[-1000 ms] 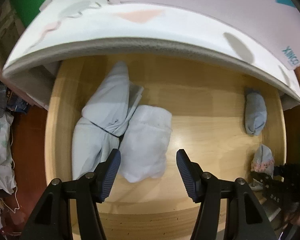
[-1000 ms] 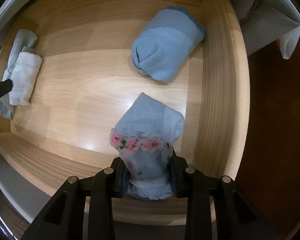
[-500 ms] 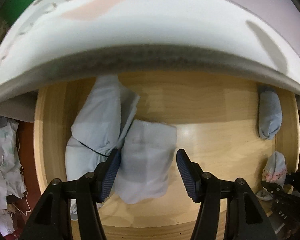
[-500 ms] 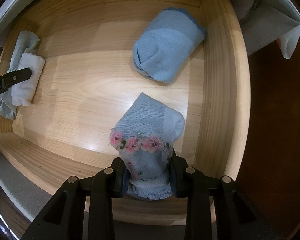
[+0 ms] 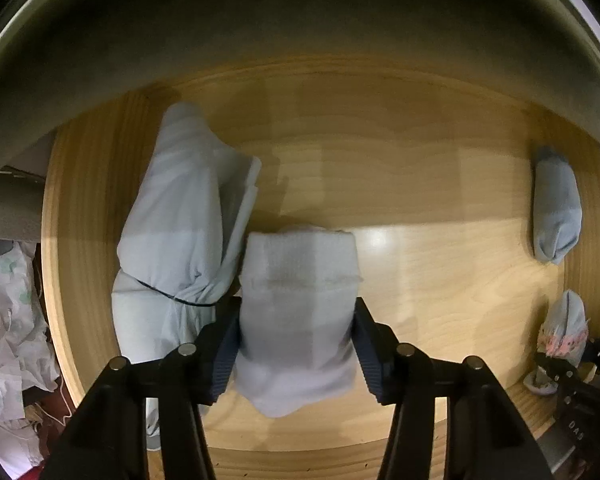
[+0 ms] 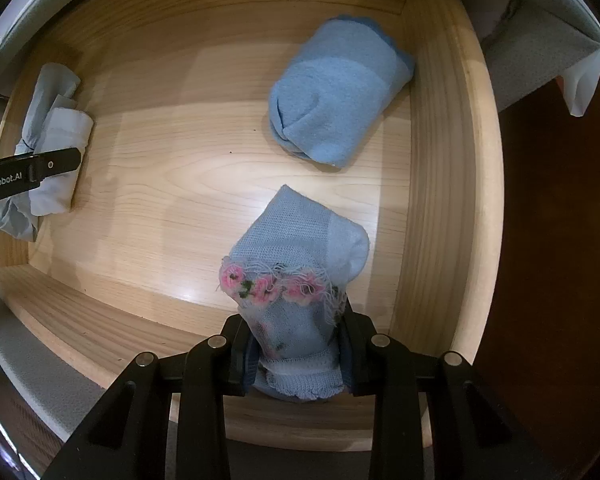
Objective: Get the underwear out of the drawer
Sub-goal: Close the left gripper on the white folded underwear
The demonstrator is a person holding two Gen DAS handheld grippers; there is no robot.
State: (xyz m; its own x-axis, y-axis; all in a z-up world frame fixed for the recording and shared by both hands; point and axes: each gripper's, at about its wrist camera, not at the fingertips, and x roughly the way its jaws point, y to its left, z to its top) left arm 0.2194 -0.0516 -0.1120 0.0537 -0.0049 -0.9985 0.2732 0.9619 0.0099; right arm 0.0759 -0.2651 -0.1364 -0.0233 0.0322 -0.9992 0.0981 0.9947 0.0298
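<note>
A wooden drawer (image 5: pixel 420 152) holds folded garments. My left gripper (image 5: pixel 296 344) has its jaws on both sides of a folded white underwear bundle (image 5: pixel 296 280); whether they press it I cannot tell. A pale blue rolled garment (image 5: pixel 180 216) lies beside it on the left. My right gripper (image 6: pixel 296 356) is shut on a light blue piece with pink flower trim (image 6: pixel 300 256) near the drawer's front right corner. The white bundle (image 6: pixel 60 168) and a left gripper finger (image 6: pixel 28 172) show at the left in the right wrist view.
A folded blue fleece piece (image 6: pixel 336 88) lies at the drawer's back right, also in the left wrist view (image 5: pixel 556 208). A padded mat edge (image 5: pixel 260 40) overhangs the drawer's back. Crumpled patterned cloth (image 5: pixel 8 320) lies outside the drawer on the left.
My left gripper has gone down and forward into the drawer, and its jaws now flank the white bundle. The right gripper has held still with the flowered piece.
</note>
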